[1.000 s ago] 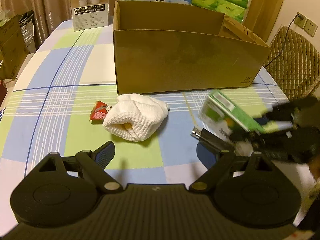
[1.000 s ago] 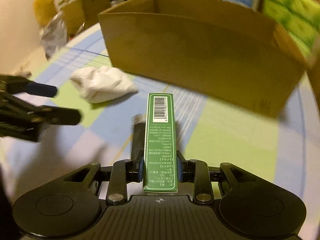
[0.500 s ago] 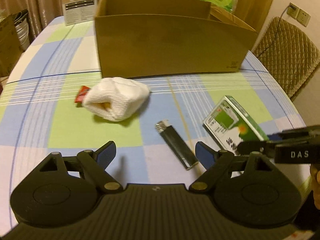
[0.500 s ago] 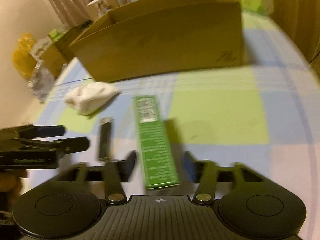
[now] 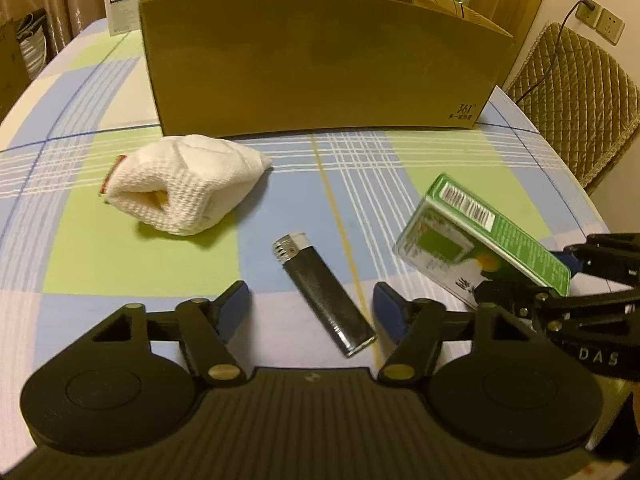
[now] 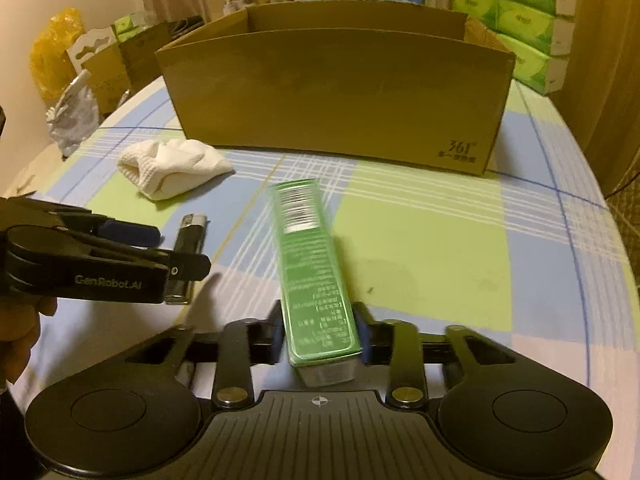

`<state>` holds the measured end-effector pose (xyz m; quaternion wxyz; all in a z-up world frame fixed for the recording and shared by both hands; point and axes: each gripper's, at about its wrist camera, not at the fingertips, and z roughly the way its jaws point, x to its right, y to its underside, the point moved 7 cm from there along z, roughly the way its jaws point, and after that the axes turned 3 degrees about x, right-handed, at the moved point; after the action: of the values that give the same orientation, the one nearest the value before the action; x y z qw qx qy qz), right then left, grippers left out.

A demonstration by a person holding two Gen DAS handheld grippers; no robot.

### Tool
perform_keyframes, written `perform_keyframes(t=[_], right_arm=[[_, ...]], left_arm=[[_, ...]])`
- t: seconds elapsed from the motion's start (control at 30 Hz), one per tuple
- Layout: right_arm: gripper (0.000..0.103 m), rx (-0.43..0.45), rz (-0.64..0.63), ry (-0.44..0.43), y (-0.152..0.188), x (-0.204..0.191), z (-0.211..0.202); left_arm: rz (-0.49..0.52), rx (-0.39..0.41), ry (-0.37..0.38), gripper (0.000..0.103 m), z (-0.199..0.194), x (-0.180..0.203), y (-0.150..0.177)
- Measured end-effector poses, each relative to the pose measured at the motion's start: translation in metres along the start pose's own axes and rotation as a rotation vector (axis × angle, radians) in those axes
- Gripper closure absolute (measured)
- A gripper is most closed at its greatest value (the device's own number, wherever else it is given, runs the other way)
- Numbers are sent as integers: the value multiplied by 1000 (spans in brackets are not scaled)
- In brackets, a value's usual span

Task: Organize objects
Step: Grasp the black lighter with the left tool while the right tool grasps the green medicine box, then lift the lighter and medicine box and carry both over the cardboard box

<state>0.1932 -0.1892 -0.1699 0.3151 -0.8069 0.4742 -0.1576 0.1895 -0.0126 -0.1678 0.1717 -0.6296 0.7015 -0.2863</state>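
Green carton (image 6: 316,280): a long narrow box with a barcode near its far end, running up the centre of the right wrist view; its near end sits between the right tool's pads, and it looks slightly blurred. In the left wrist view (image 5: 480,240) it shows at the right of the frame, tilted.
Right tool (image 6: 320,340): narrow, its two pads pressed against the sides of the green carton at lower centre of its own view. In the left wrist view (image 5: 576,288) it enters from the right edge.
Left tool (image 5: 310,308): wide, its blue-tipped fingers (image 5: 234,306) well apart at lower centre of its own view, holding nothing. Seen from the right wrist (image 6: 160,252) it reaches in from the left edge, just above the lighter.
Lighter (image 5: 324,292): black body with a silver cap, lying flat on the tablecloth between the left tool's fingers, apart from both, cap pointing away from the camera.
White cloth (image 5: 184,188): bunched into a lump, left of centre in the left wrist view, near the front of the cardboard box.
Red wrapper (image 5: 114,168): only a sliver shows at the cloth's left edge.
Cardboard box (image 5: 320,68): large, open-topped, filling the upper middle of both views.
Tablecloth (image 5: 120,260): checked in blue, green and white.
Tissue packs (image 6: 524,20): green, stacked at upper right of the right wrist view, behind the box.
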Motion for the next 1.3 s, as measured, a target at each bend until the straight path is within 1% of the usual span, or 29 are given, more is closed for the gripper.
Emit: perform_keyframes(t=[0.07,0.1,0.13,0.2,0.27,0.3,0.37,0.47,0.57,0.63,0.77,0.87,0.9,1.0,1.1,1.3], right_arm=[[75,0,10,0,0,1,0],[75,-1,9,-9,0,0,0],[75,-3,4,-20,1,-2,-2],[75,-3,-20,-44,1,-7,-3],[75,9,-34,-43,-1,-10,-3],[73,15,-32,-41,-2,-10,-4],[70,17,-22,-39,-5,-8,-2],[67,22,-18,-36,-9,-6,-2],[67,19,-22,-31,-11,-5,2],[67,11,-26,-27,-12,-6,7],[67,5,-52,-16,-13,-10,13],[69,4,-58,-1,-11,-10,14],[75,0,-62,-2,-9,-10,14],[75,-4,-81,8,-7,-13,13],[76,-3,-68,15,-5,-11,9],[76,41,-7,19,-9,-9,-14]], left_arm=[[26,11,-6,47,3,4,-2],[44,14,-12,54,4,6,-3],[63,15,-17,59,4,7,-3],[107,11,-29,77,3,9,-2],[137,3,-34,84,0,8,1],[152,0,-37,86,-2,8,3],[172,1,-38,86,-6,6,7],[161,8,-35,85,-8,2,10],[163,9,-42,83,-7,2,8],[163,12,-49,79,-5,2,7],[150,17,-50,79,-2,2,4],[152,22,-48,79,-1,2,3],[151,23,-46,80,-1,3,4],[145,28,-38,85,-1,3,4],[142,16,-38,85,-3,4,3],[113,35,-35,86,-20,3,1]])
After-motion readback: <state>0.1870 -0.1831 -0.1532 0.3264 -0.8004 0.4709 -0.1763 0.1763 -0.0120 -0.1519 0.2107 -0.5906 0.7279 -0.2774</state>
